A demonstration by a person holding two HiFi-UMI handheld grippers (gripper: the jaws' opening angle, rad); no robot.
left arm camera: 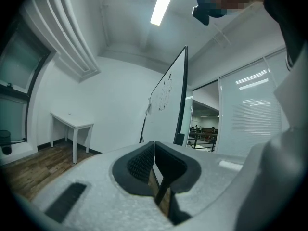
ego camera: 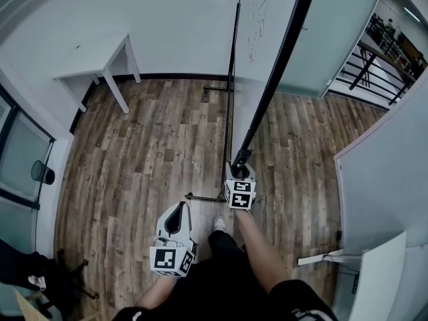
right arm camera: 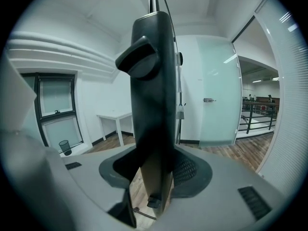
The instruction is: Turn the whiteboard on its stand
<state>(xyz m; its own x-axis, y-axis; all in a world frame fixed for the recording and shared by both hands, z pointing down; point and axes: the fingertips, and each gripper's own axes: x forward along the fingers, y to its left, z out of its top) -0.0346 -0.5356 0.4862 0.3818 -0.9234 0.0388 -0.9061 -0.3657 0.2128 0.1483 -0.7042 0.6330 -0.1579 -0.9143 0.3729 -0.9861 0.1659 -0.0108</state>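
Note:
The whiteboard (ego camera: 259, 52) stands edge-on in front of me, its black frame edge (ego camera: 281, 65) running down toward my right hand. Its thin metal stand (ego camera: 231, 99) reaches a floor foot (ego camera: 204, 197). My right gripper (ego camera: 242, 162) is shut on the lower end of that black frame; in the right gripper view the frame (right arm camera: 151, 81) fills the gap between the jaws of the right gripper (right arm camera: 155, 170). My left gripper (ego camera: 179, 207) hangs lower left, apart from the board, shut and holding nothing. In the left gripper view the left gripper (left arm camera: 154, 146) points level at the whiteboard (left arm camera: 168, 100).
A white table (ego camera: 100, 65) stands against the far wall at the left. A frosted glass door (ego camera: 341, 32) and a railing (ego camera: 381, 52) lie beyond the board on the right. A black bin (ego camera: 43, 172) sits by the left window. A white panel (ego camera: 388, 179) stands close on the right.

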